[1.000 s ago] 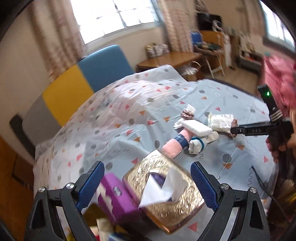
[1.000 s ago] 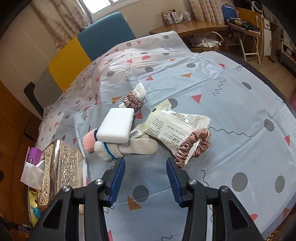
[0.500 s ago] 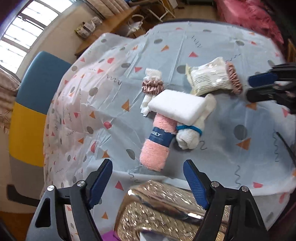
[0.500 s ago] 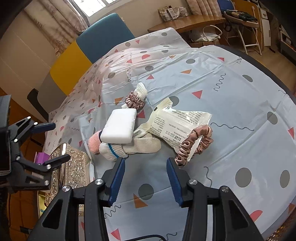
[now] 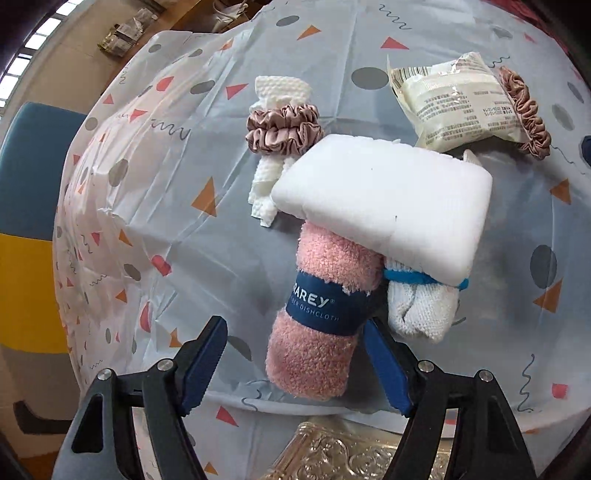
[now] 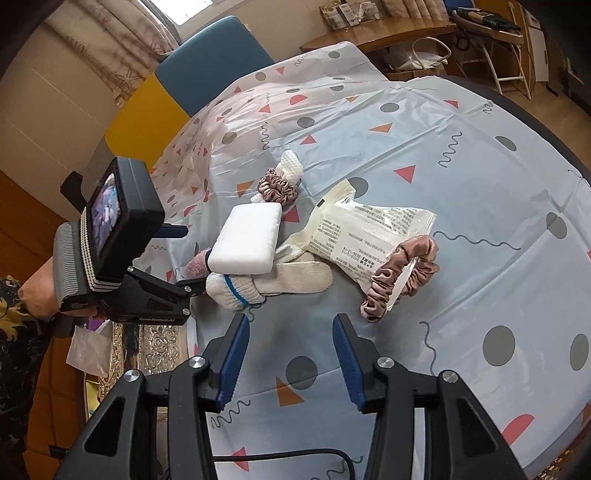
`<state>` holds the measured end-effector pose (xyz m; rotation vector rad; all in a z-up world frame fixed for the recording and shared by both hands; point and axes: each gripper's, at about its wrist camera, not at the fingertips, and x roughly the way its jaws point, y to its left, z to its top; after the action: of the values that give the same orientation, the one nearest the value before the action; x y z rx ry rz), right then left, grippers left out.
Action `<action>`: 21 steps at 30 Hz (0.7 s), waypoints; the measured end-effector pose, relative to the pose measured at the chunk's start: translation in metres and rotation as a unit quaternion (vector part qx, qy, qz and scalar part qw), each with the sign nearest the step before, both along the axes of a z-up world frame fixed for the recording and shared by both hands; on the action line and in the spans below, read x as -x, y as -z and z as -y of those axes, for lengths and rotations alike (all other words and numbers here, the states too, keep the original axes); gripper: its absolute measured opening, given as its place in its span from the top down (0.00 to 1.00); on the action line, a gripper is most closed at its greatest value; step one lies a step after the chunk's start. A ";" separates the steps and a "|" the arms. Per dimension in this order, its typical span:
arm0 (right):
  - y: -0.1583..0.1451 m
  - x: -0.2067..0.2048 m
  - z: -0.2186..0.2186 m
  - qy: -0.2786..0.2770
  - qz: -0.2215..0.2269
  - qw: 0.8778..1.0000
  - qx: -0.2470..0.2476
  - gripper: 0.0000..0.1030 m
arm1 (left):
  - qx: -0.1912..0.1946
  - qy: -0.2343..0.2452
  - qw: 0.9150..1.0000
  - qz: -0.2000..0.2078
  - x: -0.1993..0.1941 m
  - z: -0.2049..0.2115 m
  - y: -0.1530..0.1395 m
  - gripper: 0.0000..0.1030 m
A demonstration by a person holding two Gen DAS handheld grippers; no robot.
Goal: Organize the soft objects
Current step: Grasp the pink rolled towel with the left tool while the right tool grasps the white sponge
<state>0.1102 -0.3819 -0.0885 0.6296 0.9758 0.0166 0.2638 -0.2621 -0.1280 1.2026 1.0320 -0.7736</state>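
Gold tissue box (image 5: 354, 454) holds tissue (image 6: 88, 350) (purple pack beside).

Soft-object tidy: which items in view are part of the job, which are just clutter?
Job items:
pink dishcloth roll
white sponge
white glove
packaged cloth
two pink scrunchies
white waffle cloth

Just lying about:
gold tissue box
patterned table cover

Domestic room: curtained window (image 6: 122, 29), wooden desk (image 6: 388, 31), folding chair (image 6: 506, 48), plastic-covered table (image 6: 461, 155).
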 end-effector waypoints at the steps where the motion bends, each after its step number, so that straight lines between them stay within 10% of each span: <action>1: 0.001 0.000 0.000 0.000 -0.001 1.000 -0.003 0.54 | 0.005 -0.002 1.000 -0.006 -0.001 0.002 0.002 0.25; 7: 0.002 0.000 -0.001 -0.001 -0.006 1.000 -0.003 0.54 | 0.000 -0.009 0.999 -0.042 -0.003 0.009 0.012 0.58; 21: 0.004 -0.026 0.008 0.001 -0.015 1.000 -0.025 0.54 | 0.029 -0.008 0.999 -0.024 0.017 -0.009 -0.014 0.64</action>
<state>0.1360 -0.3896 -0.0923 0.6790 1.0063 0.0310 0.2469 -0.2530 -0.1142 1.1290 1.0502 -0.8173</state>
